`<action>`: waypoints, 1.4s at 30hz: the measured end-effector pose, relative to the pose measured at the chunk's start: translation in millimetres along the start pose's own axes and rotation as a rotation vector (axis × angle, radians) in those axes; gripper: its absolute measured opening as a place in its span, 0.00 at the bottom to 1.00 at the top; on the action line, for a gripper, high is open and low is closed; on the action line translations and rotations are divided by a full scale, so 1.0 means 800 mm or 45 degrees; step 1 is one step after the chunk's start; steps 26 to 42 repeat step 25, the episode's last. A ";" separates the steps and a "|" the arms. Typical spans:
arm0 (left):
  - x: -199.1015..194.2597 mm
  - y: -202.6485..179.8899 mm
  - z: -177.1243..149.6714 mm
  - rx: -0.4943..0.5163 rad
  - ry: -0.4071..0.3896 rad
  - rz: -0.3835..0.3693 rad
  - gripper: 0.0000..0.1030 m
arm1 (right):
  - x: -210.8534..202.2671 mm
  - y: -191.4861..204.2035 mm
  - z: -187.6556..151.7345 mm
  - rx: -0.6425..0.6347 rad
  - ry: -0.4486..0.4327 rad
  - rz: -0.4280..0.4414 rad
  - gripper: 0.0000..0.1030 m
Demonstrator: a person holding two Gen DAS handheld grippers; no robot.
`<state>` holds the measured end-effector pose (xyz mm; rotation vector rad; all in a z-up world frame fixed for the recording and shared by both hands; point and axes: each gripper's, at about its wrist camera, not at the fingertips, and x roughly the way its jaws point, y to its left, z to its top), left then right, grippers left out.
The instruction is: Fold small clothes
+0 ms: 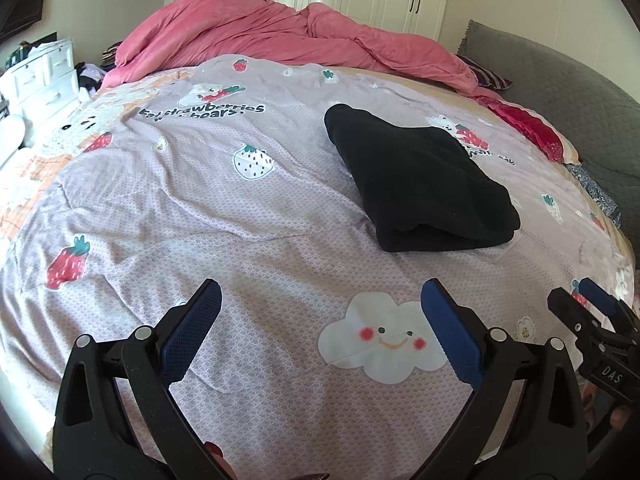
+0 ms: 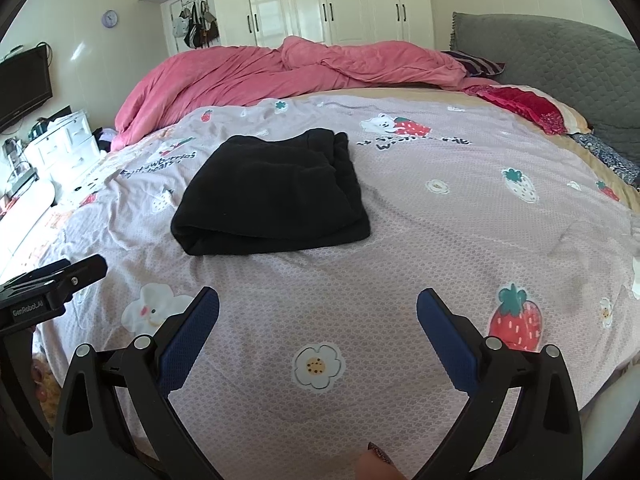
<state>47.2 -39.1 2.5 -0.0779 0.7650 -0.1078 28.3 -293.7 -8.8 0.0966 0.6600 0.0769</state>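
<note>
A black garment [image 1: 420,180] lies folded into a thick rectangle on the lilac strawberry-print bedsheet [image 1: 240,208]. It also shows in the right wrist view [image 2: 272,196], left of middle. My left gripper [image 1: 320,300] is open and empty, held above the sheet short of the garment and to its left. My right gripper [image 2: 318,304] is open and empty, short of the garment and to its right. The right gripper shows at the right edge of the left wrist view [image 1: 588,300]. The left gripper's body shows at the left edge of the right wrist view [image 2: 60,280].
A crumpled pink duvet [image 1: 280,36] lies along the far side of the bed. A grey headboard cushion [image 2: 560,60] and red pillow [image 2: 528,108] are at the right. White drawers [image 1: 44,72] stand at the left, white wardrobes [image 2: 328,0] behind.
</note>
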 end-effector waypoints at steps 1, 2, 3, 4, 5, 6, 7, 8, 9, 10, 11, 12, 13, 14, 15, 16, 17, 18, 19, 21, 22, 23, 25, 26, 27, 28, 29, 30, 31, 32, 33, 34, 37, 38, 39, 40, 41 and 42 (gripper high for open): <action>0.000 0.000 0.000 -0.001 0.001 -0.002 0.91 | 0.000 -0.002 0.000 0.007 -0.003 -0.011 0.96; 0.000 0.000 0.000 0.001 0.004 -0.006 0.91 | -0.001 -0.004 0.000 0.014 -0.004 -0.020 0.96; 0.001 0.000 0.000 0.003 0.006 -0.014 0.91 | -0.001 -0.008 0.000 0.027 -0.005 -0.043 0.96; 0.001 0.001 -0.001 0.002 0.010 -0.020 0.91 | -0.001 -0.012 0.000 0.042 -0.003 -0.070 0.96; 0.001 0.003 -0.001 -0.005 0.013 -0.015 0.91 | -0.001 -0.016 0.000 0.058 0.000 -0.097 0.96; 0.002 0.005 -0.001 -0.011 0.019 0.004 0.91 | -0.002 -0.024 0.000 0.086 0.003 -0.139 0.96; 0.003 0.007 -0.001 -0.019 0.023 0.033 0.91 | -0.008 -0.042 0.000 0.141 -0.006 -0.222 0.96; 0.003 0.010 -0.001 -0.022 0.020 0.048 0.91 | -0.012 -0.055 0.000 0.178 -0.018 -0.271 0.96; 0.001 0.016 -0.001 -0.033 0.010 0.055 0.91 | -0.022 -0.079 -0.001 0.247 -0.036 -0.349 0.96; 0.000 0.020 0.000 -0.046 0.006 0.054 0.91 | -0.028 -0.098 -0.002 0.299 -0.039 -0.400 0.96; -0.001 0.027 0.001 -0.063 0.005 0.050 0.91 | -0.035 -0.119 -0.005 0.353 -0.035 -0.454 0.96; -0.002 0.040 0.003 -0.090 0.000 0.055 0.91 | -0.045 -0.152 -0.010 0.432 -0.028 -0.534 0.96; -0.004 0.048 0.006 -0.106 -0.007 0.063 0.91 | -0.052 -0.175 -0.016 0.486 -0.018 -0.599 0.96; -0.006 0.060 0.009 -0.124 -0.014 0.076 0.91 | -0.061 -0.202 -0.025 0.550 0.000 -0.675 0.96; -0.008 0.074 0.013 -0.149 -0.016 0.095 0.91 | -0.070 -0.230 -0.035 0.619 0.021 -0.756 0.96; -0.010 0.094 0.018 -0.186 -0.014 0.123 0.91 | -0.087 -0.271 -0.052 0.709 0.032 -0.884 0.96; -0.011 0.118 0.024 -0.225 -0.006 0.158 0.91 | -0.099 -0.297 -0.065 0.759 0.037 -0.972 0.96; -0.011 0.140 0.029 -0.253 -0.002 0.194 0.91 | -0.114 -0.329 -0.081 0.830 0.065 -1.091 0.96; -0.011 0.176 0.037 -0.286 -0.003 0.260 0.91 | -0.124 -0.353 -0.094 0.898 0.088 -1.153 0.96; -0.007 0.227 0.048 -0.319 0.016 0.360 0.91 | -0.158 -0.410 -0.130 1.098 0.091 -1.291 0.96; -0.005 0.261 0.056 -0.352 0.021 0.429 0.91 | -0.170 -0.426 -0.146 1.168 0.110 -1.335 0.96; -0.003 0.292 0.063 -0.382 0.022 0.486 0.91 | -0.181 -0.441 -0.162 1.238 0.120 -1.374 0.96; 0.005 0.355 0.079 -0.441 0.021 0.589 0.91 | -0.195 -0.470 -0.195 1.364 0.139 -1.390 0.96; 0.005 0.355 0.079 -0.441 0.021 0.589 0.91 | -0.195 -0.470 -0.195 1.364 0.139 -1.390 0.96; 0.005 0.355 0.079 -0.441 0.021 0.589 0.91 | -0.195 -0.470 -0.195 1.364 0.139 -1.390 0.96; 0.005 0.355 0.079 -0.441 0.021 0.589 0.91 | -0.195 -0.470 -0.195 1.364 0.139 -1.390 0.96; 0.005 0.355 0.079 -0.441 0.021 0.589 0.91 | -0.195 -0.470 -0.195 1.364 0.139 -1.390 0.96; 0.005 0.355 0.079 -0.441 0.021 0.589 0.91 | -0.195 -0.470 -0.195 1.364 0.139 -1.390 0.96; 0.005 0.355 0.079 -0.441 0.021 0.589 0.91 | -0.195 -0.470 -0.195 1.364 0.139 -1.390 0.96; 0.005 0.355 0.079 -0.441 0.021 0.589 0.91 | -0.195 -0.470 -0.195 1.364 0.139 -1.390 0.96; 0.005 0.355 0.079 -0.441 0.021 0.589 0.91 | -0.195 -0.470 -0.195 1.364 0.139 -1.390 0.96; 0.005 0.355 0.079 -0.441 0.021 0.589 0.91 | -0.195 -0.470 -0.195 1.364 0.139 -1.390 0.96; 0.005 0.355 0.079 -0.441 0.021 0.589 0.91 | -0.195 -0.470 -0.195 1.364 0.139 -1.390 0.96; 0.005 0.355 0.079 -0.441 0.021 0.589 0.91 | -0.195 -0.470 -0.195 1.364 0.139 -1.390 0.96; 0.005 0.355 0.079 -0.441 0.021 0.589 0.91 | -0.195 -0.470 -0.195 1.364 0.139 -1.390 0.96; 0.005 0.355 0.079 -0.441 0.021 0.589 0.91 | -0.195 -0.470 -0.195 1.364 0.139 -1.390 0.96; 0.005 0.355 0.079 -0.441 0.021 0.589 0.91 | -0.195 -0.470 -0.195 1.364 0.139 -1.390 0.96; 0.005 0.355 0.079 -0.441 0.021 0.589 0.91 | -0.195 -0.470 -0.195 1.364 0.139 -1.390 0.96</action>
